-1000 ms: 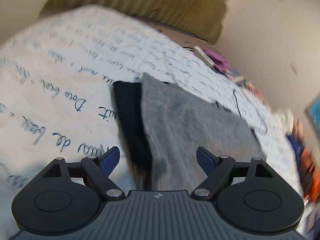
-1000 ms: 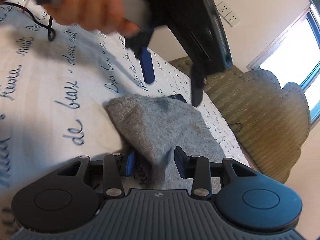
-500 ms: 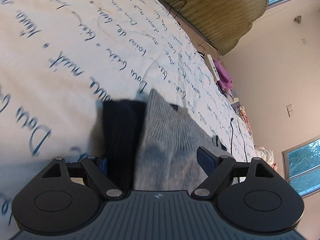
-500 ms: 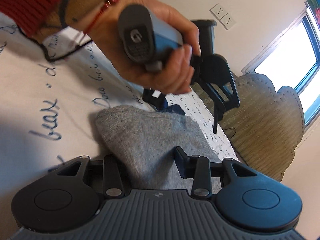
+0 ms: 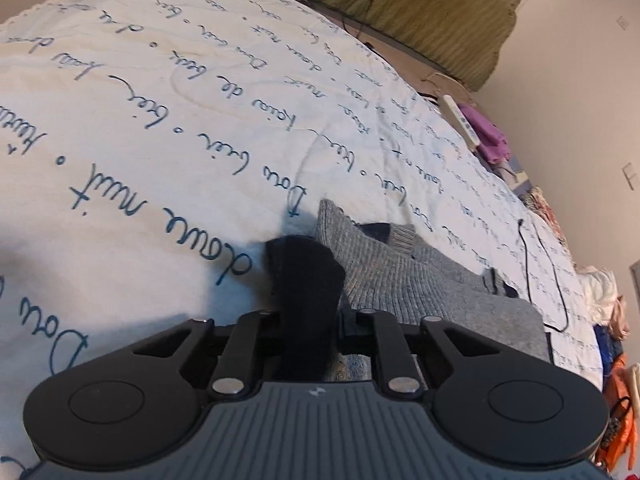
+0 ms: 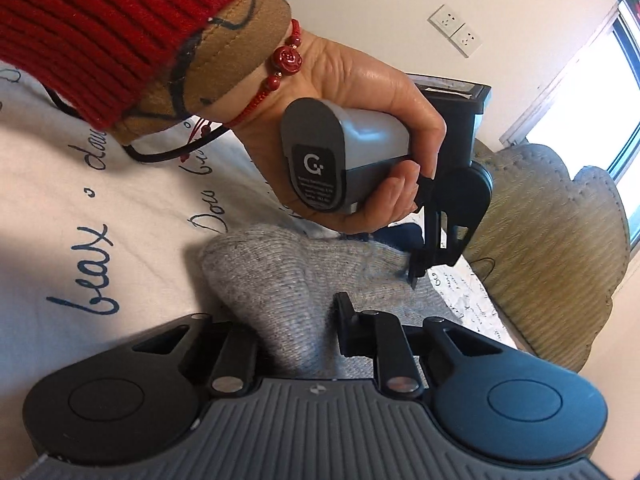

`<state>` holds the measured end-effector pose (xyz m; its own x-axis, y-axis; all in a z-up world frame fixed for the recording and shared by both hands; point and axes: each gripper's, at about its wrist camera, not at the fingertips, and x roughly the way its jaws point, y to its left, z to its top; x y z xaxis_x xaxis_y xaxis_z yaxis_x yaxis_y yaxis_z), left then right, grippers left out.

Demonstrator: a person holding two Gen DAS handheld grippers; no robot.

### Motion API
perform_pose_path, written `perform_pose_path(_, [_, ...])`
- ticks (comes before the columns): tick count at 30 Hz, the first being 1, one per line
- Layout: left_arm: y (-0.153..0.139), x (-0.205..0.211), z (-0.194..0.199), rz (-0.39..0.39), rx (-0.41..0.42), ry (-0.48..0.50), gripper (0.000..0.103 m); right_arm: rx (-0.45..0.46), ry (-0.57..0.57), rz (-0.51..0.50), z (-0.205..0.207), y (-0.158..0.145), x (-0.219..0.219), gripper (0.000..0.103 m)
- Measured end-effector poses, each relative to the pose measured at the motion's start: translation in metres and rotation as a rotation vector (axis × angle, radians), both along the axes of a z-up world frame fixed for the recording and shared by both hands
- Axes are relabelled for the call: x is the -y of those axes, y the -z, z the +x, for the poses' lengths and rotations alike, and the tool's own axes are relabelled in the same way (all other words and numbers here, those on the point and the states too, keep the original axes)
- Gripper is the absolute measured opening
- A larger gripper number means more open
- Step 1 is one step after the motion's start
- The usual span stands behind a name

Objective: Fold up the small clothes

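Observation:
A small grey knit garment with a dark navy part lies on a white bedspread printed with blue script. My left gripper is closing, and the navy fabric is bunched and pinched between its fingers. In the right wrist view the same grey garment rises in a fold between the fingers of my right gripper, which is closing and pressing on it. Beyond it a hand in a red sleeve holds the left gripper down at the garment's far edge.
An olive padded headboard runs along the bed's far side. A black cable trails over the bedspread to the right of the garment. Purple cloth and other clutter lie along the bed's right edge by the wall.
The left gripper moved in over the navy edge and its wide jaws came together on it. The right jaws narrowed onto the grey fold. The hand with the left gripper came down to the garment.

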<state>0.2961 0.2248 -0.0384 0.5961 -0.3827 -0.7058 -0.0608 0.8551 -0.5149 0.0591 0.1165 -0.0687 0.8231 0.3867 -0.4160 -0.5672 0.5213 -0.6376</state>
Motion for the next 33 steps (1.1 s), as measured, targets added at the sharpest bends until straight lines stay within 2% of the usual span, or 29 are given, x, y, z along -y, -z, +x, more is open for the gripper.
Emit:
perform_pose_path(4, [-0.013,0.011,-0.006,0.104,0.021,-0.018,0.012,-0.02,-0.008,0.034,-0.001,-0.006,0.006,0.014])
perform_pose_path(8, [-0.03,0.025,-0.01,0.196,0.05,-0.02,0.012,-0.06,-0.016,0.109,0.002,-0.017,0.018,0.009])
perform_pose_path(15, [-0.057,0.043,-0.015,0.278,0.081,-0.015,0.012,-0.105,-0.001,0.239,-0.005,-0.036,0.038,0.008])
perform_pose_path(22, [-0.072,0.059,-0.017,0.325,0.087,-0.021,0.012,-0.121,0.006,0.307,-0.008,-0.05,0.06,0.008])
perform_pose_path(28, [-0.085,0.073,-0.017,0.335,0.088,-0.03,0.011,-0.155,0.023,0.397,-0.002,-0.067,0.081,0.008])
perform_pose_path(33, [-0.098,0.09,-0.018,0.351,0.102,-0.034,0.01,-0.133,0.044,0.432,-0.005,-0.072,0.098,0.007])
